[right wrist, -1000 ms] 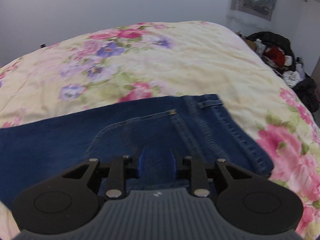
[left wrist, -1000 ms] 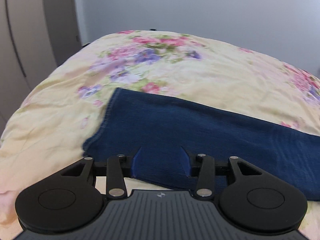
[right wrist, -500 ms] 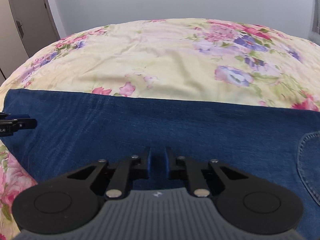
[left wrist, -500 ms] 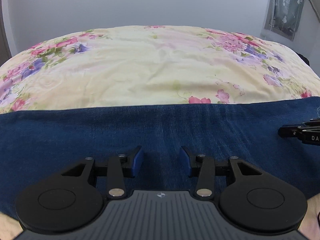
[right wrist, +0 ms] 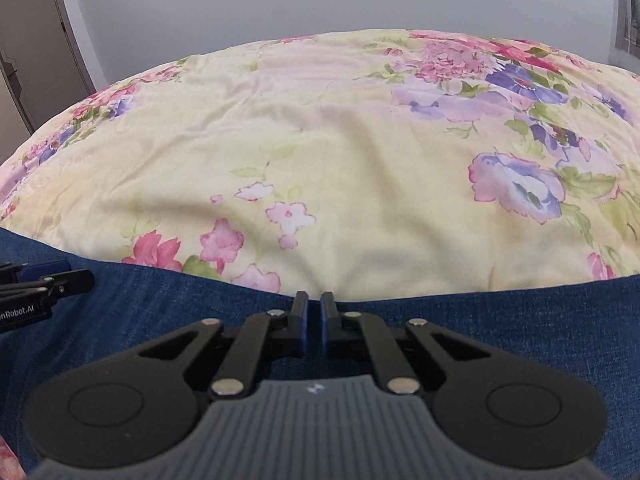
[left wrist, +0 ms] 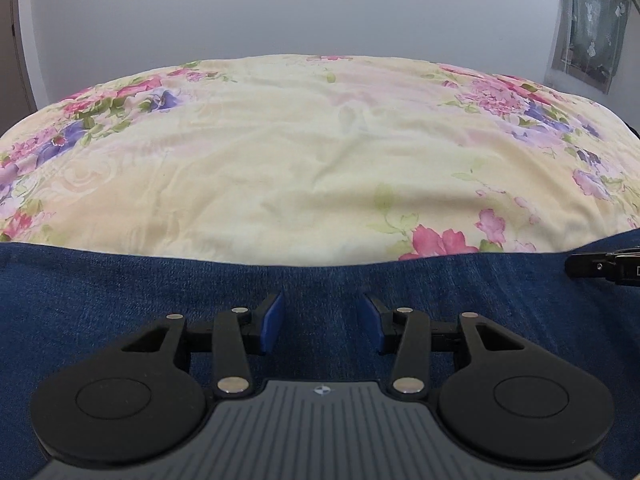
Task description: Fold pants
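Bedspread [left wrist: 320,168] ahead of my left gripper [left wrist: 323,322] lies bare to the far wall [left wrist: 300,8], only low wrinkles on it. Same in front of my right gripper [right wrist: 313,320]. Jeans [left wrist: 120,288] lie flat across the near edge under both. On my left one's right side, the other gripper's finger juts in over the denim. Curtain [left wrist: 592,24] hangs far right, cupboard door [right wrist: 28,40] far left, both well apart from me.

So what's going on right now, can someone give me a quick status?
Left claw open over the jeans. Right claw nearly shut at their far edge; grip unclear. Jeans flat on flowered bedspread. Nothing in the way.
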{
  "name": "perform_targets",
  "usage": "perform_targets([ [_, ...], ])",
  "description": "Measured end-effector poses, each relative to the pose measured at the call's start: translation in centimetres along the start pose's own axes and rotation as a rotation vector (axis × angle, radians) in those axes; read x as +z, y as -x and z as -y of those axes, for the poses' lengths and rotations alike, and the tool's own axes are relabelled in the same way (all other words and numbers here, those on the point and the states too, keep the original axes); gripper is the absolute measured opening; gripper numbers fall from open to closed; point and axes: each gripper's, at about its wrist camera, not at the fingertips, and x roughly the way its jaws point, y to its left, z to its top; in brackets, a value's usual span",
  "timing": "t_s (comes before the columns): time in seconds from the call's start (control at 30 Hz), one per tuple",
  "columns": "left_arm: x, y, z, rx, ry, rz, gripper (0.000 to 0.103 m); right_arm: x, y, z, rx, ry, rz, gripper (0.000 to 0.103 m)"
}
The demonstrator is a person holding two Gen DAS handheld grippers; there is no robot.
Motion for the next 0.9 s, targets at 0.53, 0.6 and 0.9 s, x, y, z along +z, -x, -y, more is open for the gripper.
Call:
perform_targets([
  [0.53,-7.4,7.1,-3.8,0.040,-0.021,-0.104,0.050,-14.9,11.7,-2.1,-0.002,0.052,0.053,0.002],
  [0.6,-7.2,7.2,-3.7,0.048,-0.021,-0.114,0.050,-15.7,11.8,-2.2,-0.012,0.073,0.066,0.001],
  [0.9,-7.1,9.9,-2.3,0.079,-0.056,-0.103,0.049,-16.3,20.1,1.4,-0.114,0.014,0.135,0.002],
])
